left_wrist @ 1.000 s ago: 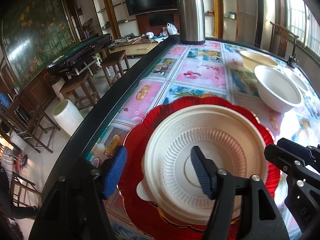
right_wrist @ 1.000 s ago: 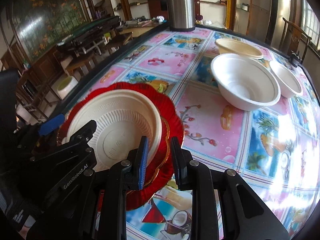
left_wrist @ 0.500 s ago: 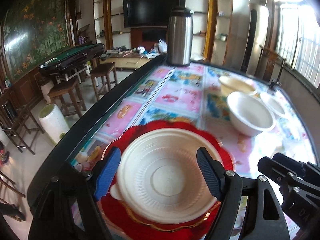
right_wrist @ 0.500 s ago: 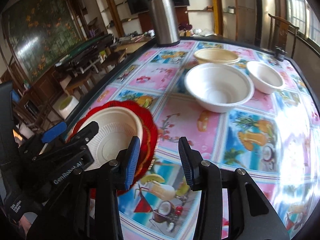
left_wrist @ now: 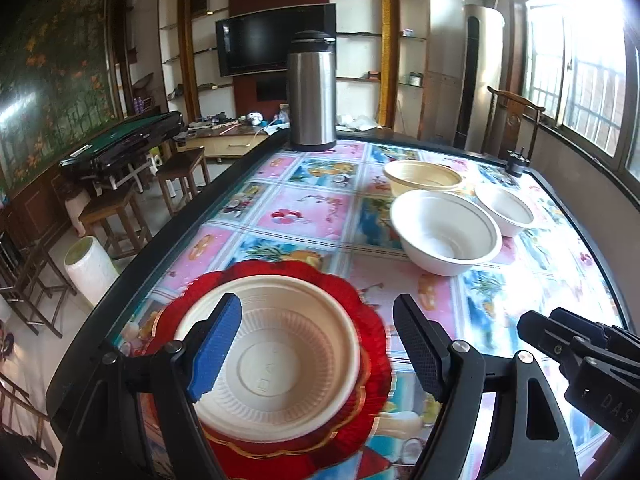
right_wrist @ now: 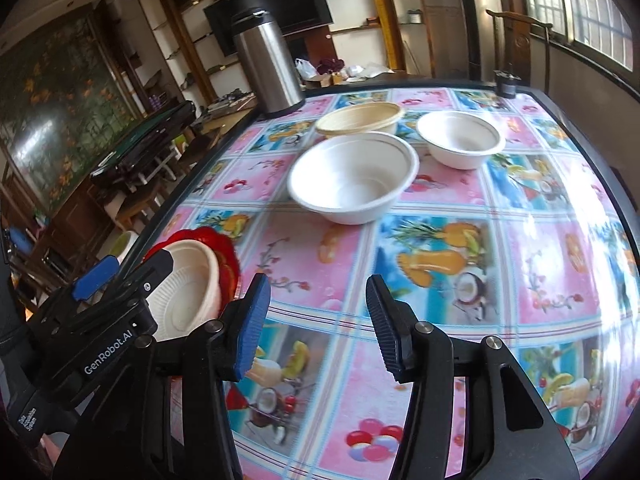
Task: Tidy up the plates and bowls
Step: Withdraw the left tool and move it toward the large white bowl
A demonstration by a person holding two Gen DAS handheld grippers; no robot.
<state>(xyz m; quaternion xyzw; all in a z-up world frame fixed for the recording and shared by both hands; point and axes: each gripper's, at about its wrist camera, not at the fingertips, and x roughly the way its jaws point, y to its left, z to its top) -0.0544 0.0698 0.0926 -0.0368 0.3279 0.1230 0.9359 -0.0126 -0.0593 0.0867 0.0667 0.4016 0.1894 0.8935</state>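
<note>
The cream plate [left_wrist: 276,364] sits nested on the red scalloped plate [left_wrist: 360,412] at the near left edge of the desk [left_wrist: 304,216], so the plates look stacked. Beyond the red plate, toward the steel flask [left_wrist: 312,92], three bowls wait apart: a large white bowl [right_wrist: 352,178], a small white bowl [right_wrist: 460,138] just right of it, and a tan bowl [right_wrist: 358,120] behind it.

Our left gripper [left_wrist: 316,352] hovers above the cream plate, fingers spread wide, holding nothing. Our right gripper [right_wrist: 318,322] points past the red plate toward the large white bowl; its fingers are opening with only bare desk between them.

We judge nesting the bowls comes next. To do that well, we should take the small white bowl by its rim, one finger inside and one outside, lift it clear, and lower it centred into the large one; thin rims may buckle under a hard squeeze.
</note>
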